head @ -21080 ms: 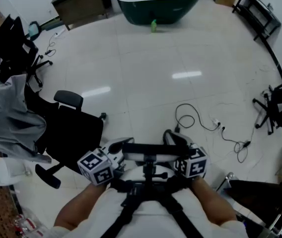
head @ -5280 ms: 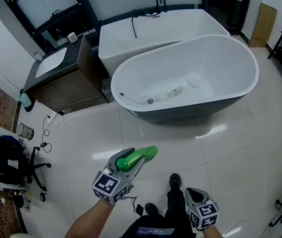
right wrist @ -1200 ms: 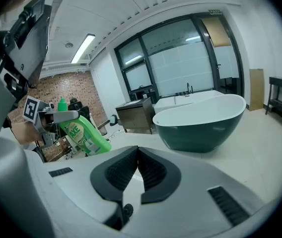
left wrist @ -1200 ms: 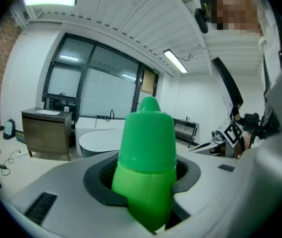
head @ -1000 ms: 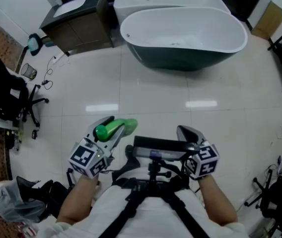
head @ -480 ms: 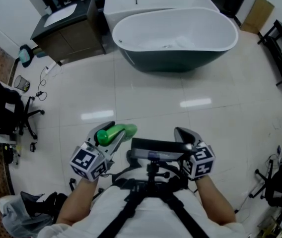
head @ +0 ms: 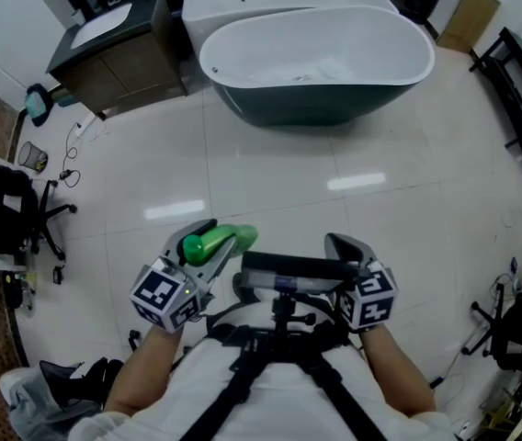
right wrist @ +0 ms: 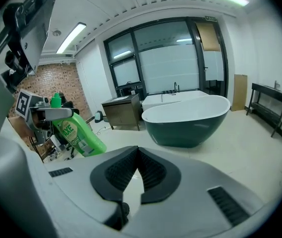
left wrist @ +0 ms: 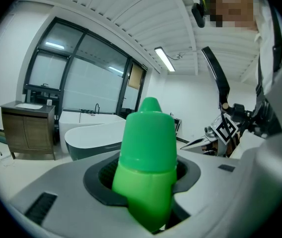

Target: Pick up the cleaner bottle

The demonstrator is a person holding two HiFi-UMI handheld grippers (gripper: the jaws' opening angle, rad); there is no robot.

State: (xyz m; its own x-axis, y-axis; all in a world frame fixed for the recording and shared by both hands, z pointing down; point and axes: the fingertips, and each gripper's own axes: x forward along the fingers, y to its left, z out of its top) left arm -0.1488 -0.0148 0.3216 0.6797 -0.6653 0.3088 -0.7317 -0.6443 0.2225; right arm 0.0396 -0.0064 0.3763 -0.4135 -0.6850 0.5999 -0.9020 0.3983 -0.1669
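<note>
The green cleaner bottle (head: 215, 240) is off the floor, lying nearly level between the jaws of my left gripper (head: 203, 243), which is shut on it, cap pointing forward. In the left gripper view the bottle's cap (left wrist: 149, 133) fills the middle, with the dark pads pressed on both sides of the bottle. My right gripper (head: 346, 245) hovers beside it at the same height, with its pads (right wrist: 151, 175) meeting at the tips and nothing between them. The right gripper view shows the bottle (right wrist: 79, 133) at the left, held by the other gripper.
A dark green bathtub (head: 327, 110) with a white inside stands ahead on the pale tiled floor. A wooden vanity (head: 114, 62) is at the back left. An office chair (head: 2, 211) and cables sit at the left. A black rack (head: 521, 72) lines the right wall.
The head view has drifted a little, so the tub sits slightly higher and further left. Both grippers keep their places. The bottle stays in the left one.
</note>
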